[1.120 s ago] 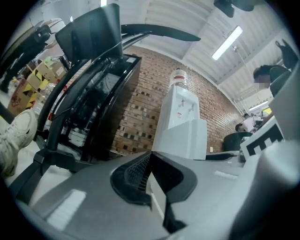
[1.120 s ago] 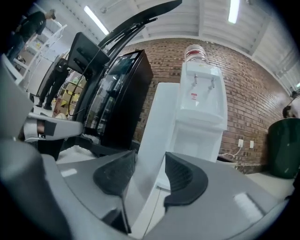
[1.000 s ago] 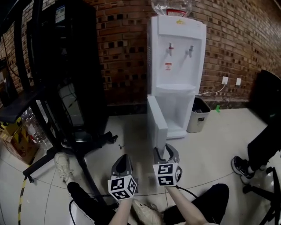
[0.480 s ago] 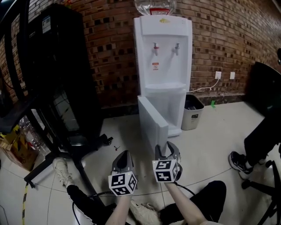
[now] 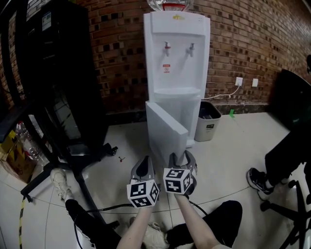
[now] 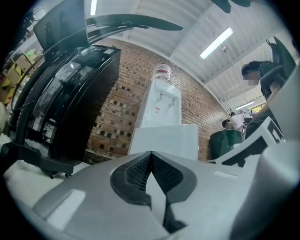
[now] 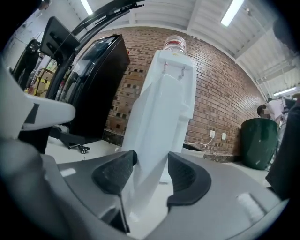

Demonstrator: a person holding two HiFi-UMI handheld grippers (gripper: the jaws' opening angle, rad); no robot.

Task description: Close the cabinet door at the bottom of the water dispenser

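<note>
Water dispenser [image 5: 176, 53] stands vs. the brick wall, its bottom cabinet door [image 5: 165, 131] swung well open toward the person, free edge nearest the cam. R gripper [image 5: 182, 158] sits at that edge, claw spreading wide w/ the door's edge standing between the pads, not clamped on it. L gripper [image 5: 144, 165] hangs just beside it, claw pinched together on nothing. Risks from here, as a judgement: w/ the claw this wide the edge can slip out before the push starts, leaving the door ajar. A push off the hinge line could scrape the panel or rock the tall unit and the bottle [image 5: 170, 5] on top. Too hard a shove may bounce the door back open. L gripper, so close, could get caught in the swing. Containers: cabinet interior is hidden behind the door, contents unknown. Bin [image 5: 208, 127], just beside the dispenser's far side, shows a dark liner, fill not readable. The bottle is cropped, so its level can't be told.
</note>
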